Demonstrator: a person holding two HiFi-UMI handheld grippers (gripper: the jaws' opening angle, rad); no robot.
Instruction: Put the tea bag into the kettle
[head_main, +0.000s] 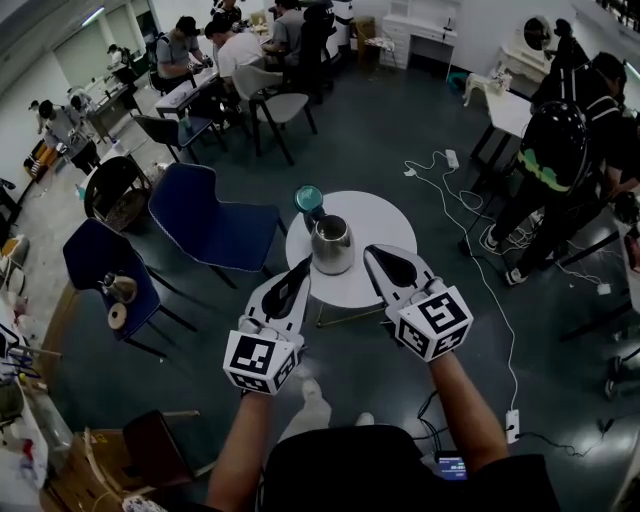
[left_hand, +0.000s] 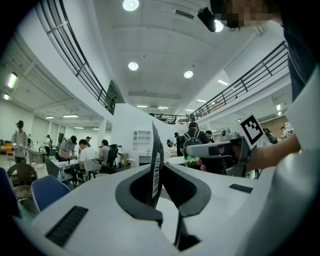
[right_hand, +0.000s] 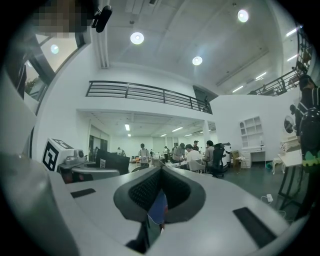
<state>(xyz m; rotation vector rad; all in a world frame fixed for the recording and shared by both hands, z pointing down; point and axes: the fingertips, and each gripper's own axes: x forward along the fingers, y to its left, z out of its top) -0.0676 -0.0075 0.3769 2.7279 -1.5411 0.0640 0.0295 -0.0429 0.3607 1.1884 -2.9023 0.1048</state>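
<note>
A steel kettle (head_main: 332, 245) stands on a small round white table (head_main: 388, 215), with a teal-topped round thing (head_main: 308, 198) just behind it. My left gripper (head_main: 300, 272) is held over the table's near edge, left of the kettle. It is shut on a thin black packet (left_hand: 155, 172) with a white barcode strip, seen edge-on and sticking up past the jaws. My right gripper (head_main: 378, 258) hovers at the kettle's right. A small blue piece (right_hand: 159, 209) is pinched between its shut jaws. The right gripper view shows the left gripper (right_hand: 75, 160) with its black packet (right_hand: 112, 162).
Two blue chairs (head_main: 215, 220) (head_main: 100, 265) stand left of the table. A white cable with a power strip (head_main: 452, 158) runs over the floor on the right. A person in black (head_main: 560, 150) stands at right; others sit at tables at the back.
</note>
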